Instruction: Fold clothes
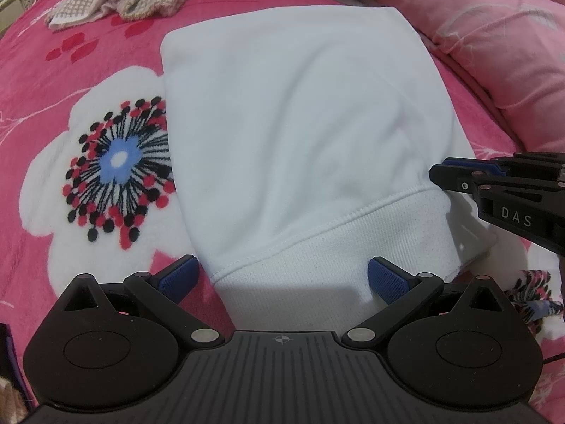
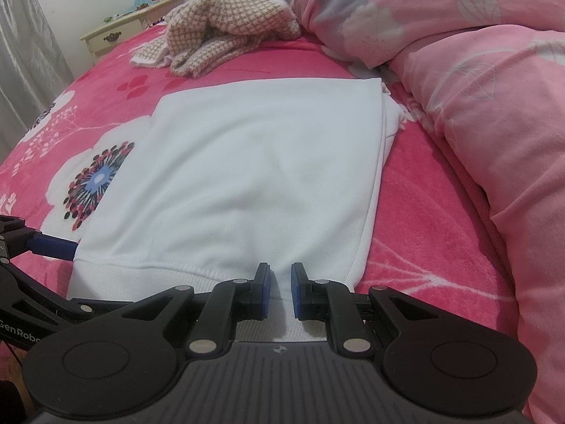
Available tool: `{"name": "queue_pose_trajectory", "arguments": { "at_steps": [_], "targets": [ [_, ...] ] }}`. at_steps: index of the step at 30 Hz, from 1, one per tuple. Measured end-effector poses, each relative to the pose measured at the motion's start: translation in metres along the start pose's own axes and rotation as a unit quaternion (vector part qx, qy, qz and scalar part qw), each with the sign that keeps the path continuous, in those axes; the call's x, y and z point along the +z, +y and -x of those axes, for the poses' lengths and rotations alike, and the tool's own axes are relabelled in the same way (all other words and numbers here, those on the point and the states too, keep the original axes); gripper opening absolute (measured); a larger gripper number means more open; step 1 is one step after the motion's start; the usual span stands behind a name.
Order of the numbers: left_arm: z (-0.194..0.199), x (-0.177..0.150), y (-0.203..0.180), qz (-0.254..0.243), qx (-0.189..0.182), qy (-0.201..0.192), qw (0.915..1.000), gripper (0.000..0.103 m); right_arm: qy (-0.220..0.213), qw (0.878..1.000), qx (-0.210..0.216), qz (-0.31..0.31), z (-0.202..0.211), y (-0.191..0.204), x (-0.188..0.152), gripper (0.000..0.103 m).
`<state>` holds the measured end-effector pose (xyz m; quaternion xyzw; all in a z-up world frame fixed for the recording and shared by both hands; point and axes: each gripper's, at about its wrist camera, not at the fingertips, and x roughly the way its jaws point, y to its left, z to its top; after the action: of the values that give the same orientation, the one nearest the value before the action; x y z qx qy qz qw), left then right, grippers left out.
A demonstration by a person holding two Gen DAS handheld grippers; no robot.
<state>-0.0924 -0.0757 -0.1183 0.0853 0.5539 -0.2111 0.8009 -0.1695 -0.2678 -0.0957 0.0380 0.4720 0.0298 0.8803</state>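
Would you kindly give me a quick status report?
Left hand-held gripper open at ribbed hem. Right hand-held gripper nearly shut on hem. White cotton sweatshirt flat. Nothing obstructing.

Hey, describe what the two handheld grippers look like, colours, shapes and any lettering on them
Both are matte black plastic. The left gripper and right gripper share a ribbed centre body, two round housings, silver pivot pins and linkage arms ending in blue textured pads. Seen from the left wrist, the right one reads "DAS"; from the right wrist, the left one shows partial "GenRobo" lettering. No sleeves are visible.

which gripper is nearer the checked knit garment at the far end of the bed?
Hard to separate. Both the left gripper and the right gripper sit at the white sweatshirt's ribbed hem, opposite the checked knit garment.
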Motion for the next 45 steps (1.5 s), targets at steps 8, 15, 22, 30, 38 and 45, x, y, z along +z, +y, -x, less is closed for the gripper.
{"name": "queue_pose_trajectory", "arguments": {
  "at_steps": [8,15,22,30,38,45],
  "targets": [
    [-0.0002,0.0000,0.0007,-0.002,0.002,0.000,1.0000,0.103,0.000,1.000,0.000,0.003,-0.0005,-0.0005,0.0002,0.015],
    [0.0004,0.0000,0.0004,0.001,0.003,0.000,1.0000,0.103,0.000,1.000,0.001,0.005,-0.0012,-0.0021,0.0009,0.015],
    [0.0000,0.0010,-0.0037,0.007,0.005,-0.001,1.0000,0.103,0.001,1.000,0.002,0.007,-0.0015,-0.0036,0.0027,0.015],
    [-0.0007,-0.0001,-0.0033,0.003,0.006,-0.003,1.0000,0.103,0.000,1.000,0.001,0.005,-0.0011,-0.0015,0.0008,0.015],
    [-0.0010,-0.0005,-0.0022,0.006,0.005,-0.002,1.0000,0.103,-0.001,1.000,0.000,0.003,-0.0009,-0.0009,-0.0002,0.015],
    [-0.0051,0.0003,0.0057,0.030,-0.015,0.011,0.9994,0.103,-0.001,1.000,0.000,0.002,-0.0005,-0.0002,-0.0010,0.015]
  ]
}}
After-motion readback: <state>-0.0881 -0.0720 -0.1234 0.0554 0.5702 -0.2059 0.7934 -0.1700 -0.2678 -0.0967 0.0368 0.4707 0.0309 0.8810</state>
